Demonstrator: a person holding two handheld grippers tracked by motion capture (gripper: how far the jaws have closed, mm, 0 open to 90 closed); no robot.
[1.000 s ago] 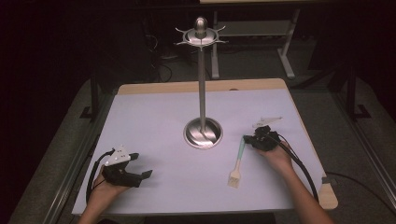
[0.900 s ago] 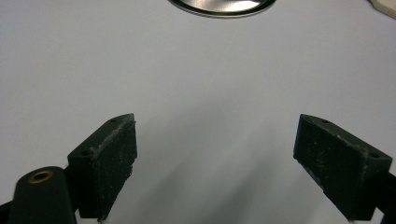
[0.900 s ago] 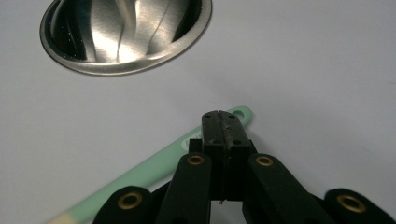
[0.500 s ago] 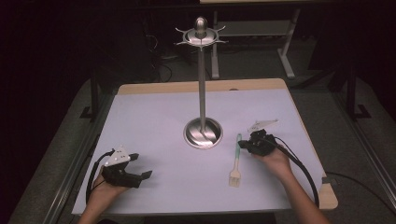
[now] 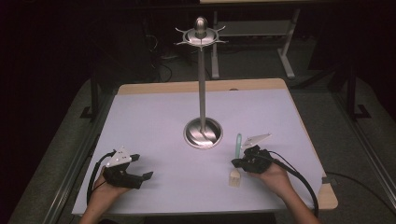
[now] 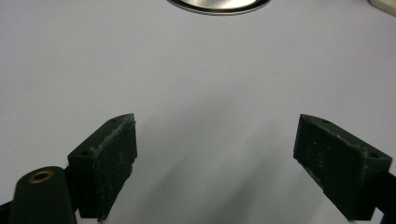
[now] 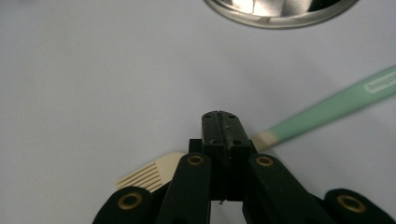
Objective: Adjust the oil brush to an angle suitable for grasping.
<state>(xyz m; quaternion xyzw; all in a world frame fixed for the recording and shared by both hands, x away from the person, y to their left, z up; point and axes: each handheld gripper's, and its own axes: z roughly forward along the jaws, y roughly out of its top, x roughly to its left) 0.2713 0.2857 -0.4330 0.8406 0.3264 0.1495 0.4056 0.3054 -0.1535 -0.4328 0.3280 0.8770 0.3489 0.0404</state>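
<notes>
Stand base (image 6: 218,3) cut off at top edge of left gripper view; spatula (image 7: 322,109) middle hidden behind right tongs (image 7: 220,122), handle clipped at right edge.

Sitting on the surface (image 5: 154,116) are one metal stand (image 5: 202,93) and one green-handled brush (image 5: 236,158); two grippers are resting there, left gripper (image 5: 140,168) and right gripper (image 5: 237,163).

Left tool (image 5: 140,168): black body, grey three-cornered plate on top, black cable looping off back. Jaws black blocks with rough, scuffed inner faces, small holes in end faces; brass-ringed pivot at lower left of left gripper view. Right tool (image 7: 220,122): black, same grey plate, long black cable; four brass-ringed pivots on linkage arms, small screw holes at tip. Forearms bare, no sleeves.
</notes>
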